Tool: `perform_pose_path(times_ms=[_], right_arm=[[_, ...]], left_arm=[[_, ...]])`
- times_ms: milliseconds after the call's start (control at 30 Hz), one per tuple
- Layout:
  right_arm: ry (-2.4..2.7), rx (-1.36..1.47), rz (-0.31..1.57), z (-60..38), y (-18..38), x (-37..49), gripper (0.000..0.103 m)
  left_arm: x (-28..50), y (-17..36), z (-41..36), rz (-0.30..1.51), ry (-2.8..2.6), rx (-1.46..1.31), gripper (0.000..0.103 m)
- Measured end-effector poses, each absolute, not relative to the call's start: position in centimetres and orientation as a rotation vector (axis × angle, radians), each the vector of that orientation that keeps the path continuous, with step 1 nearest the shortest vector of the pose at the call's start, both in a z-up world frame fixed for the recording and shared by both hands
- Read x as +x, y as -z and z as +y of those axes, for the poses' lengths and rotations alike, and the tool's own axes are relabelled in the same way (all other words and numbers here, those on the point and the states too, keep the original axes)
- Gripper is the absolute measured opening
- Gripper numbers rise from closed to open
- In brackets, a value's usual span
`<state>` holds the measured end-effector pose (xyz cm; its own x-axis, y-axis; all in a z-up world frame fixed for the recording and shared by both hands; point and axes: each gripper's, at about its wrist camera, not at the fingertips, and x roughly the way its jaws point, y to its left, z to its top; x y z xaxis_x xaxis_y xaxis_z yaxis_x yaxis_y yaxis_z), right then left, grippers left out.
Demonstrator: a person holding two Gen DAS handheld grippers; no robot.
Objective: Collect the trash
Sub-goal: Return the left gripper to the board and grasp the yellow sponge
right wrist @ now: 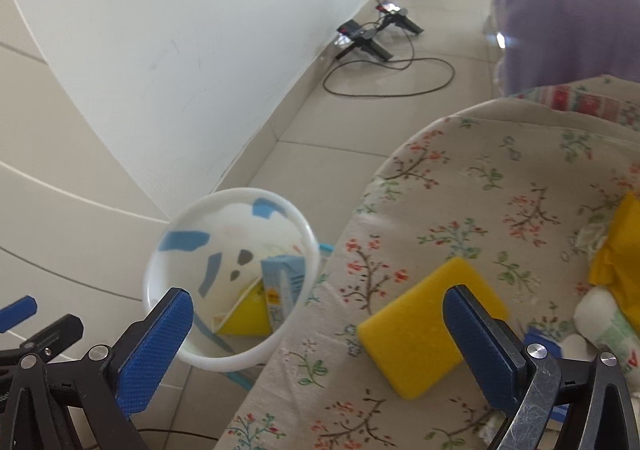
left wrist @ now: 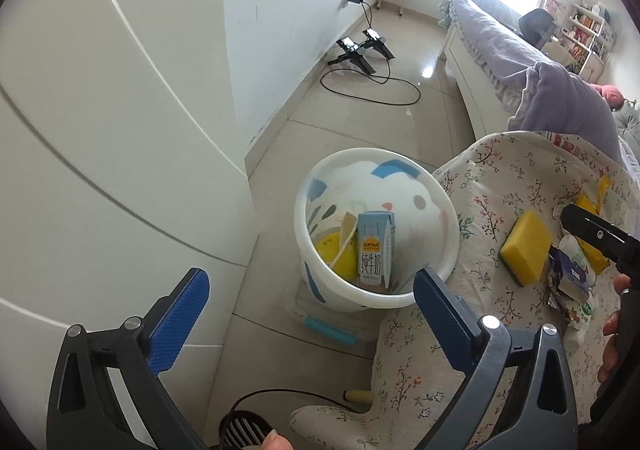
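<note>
Left wrist view, gripper: the left gripper point(left wrist: 310, 296) stands released, blue pads spread wide, nothing between them
Left wrist view, bin: the white round plastic bin with blue patches point(left wrist: 450, 250) sits on the floor just beside the worktop covered in a floral cloth point(left wrist: 500, 178); inside it lie a pale blue milk carton point(left wrist: 375, 250) and a yellow wrapper point(left wrist: 334, 252)
Left wrist view, trash left: the yellow rectangular sponge point(left wrist: 526, 248) lies on the cloth to the right of the bin, with crumpled white and blue packets point(left wrist: 574, 278) and a yellow bag point(left wrist: 596, 218) beyond it, near the black tip of the right gripper
Left wrist view, position: the bin lies ahead between the spread fingers; the sponge is off to the right, outside them
Right wrist view, gripper: the right gripper point(right wrist: 318, 336) is released too, pads wide apart and empty
Right wrist view, position: the sponge lies near the right pad, partly hidden behind it, close to the worktop edge; the bin is below and to the left, by the left pad
Right wrist view, risk: I judge that closing from here could catch only a corner of the sponge, which would squash and slip free
Right wrist view, second risk: a pad dragging on the loose cloth may pull the packets toward the edge, or a carried piece may miss the bin's rim
</note>
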<state>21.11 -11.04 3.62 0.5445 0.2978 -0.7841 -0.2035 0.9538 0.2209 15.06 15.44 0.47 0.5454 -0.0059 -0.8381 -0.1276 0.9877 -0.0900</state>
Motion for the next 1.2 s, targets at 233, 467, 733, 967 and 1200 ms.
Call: perform_pose_path(times_ms=[233, 467, 733, 967, 1200], right_arm=[[-0.246, 0.122, 0.951, -15.5, -5.0, 19.6, 0.102], [-0.193, 0.129, 0.959, -20.2, -5.6, 18.0, 0.102], [-0.128, 0.147, 0.984, -25.0, -5.1, 16.7, 0.102], [-0.077, 0.157, 1.024, -28.7, -3.9, 15.6, 0.102], [-0.060, 0.151, 1.054, -31.0, -3.0, 14.7, 0.102]], left_arm=[[15.1, -1.2, 12.6, 1.002, -0.018, -0.115, 0.103], [15.2, -1.0, 9.1, 1.036, 0.042, -0.092, 0.103], [15.5, -0.7, 4.6, 1.087, 0.108, -0.091, 0.103], [16.4, -0.2, 0.7, 1.108, 0.187, -0.063, 0.103], [18.4, 1.3, -2.4, 1.107, 0.238, 0.001, 0.103]])
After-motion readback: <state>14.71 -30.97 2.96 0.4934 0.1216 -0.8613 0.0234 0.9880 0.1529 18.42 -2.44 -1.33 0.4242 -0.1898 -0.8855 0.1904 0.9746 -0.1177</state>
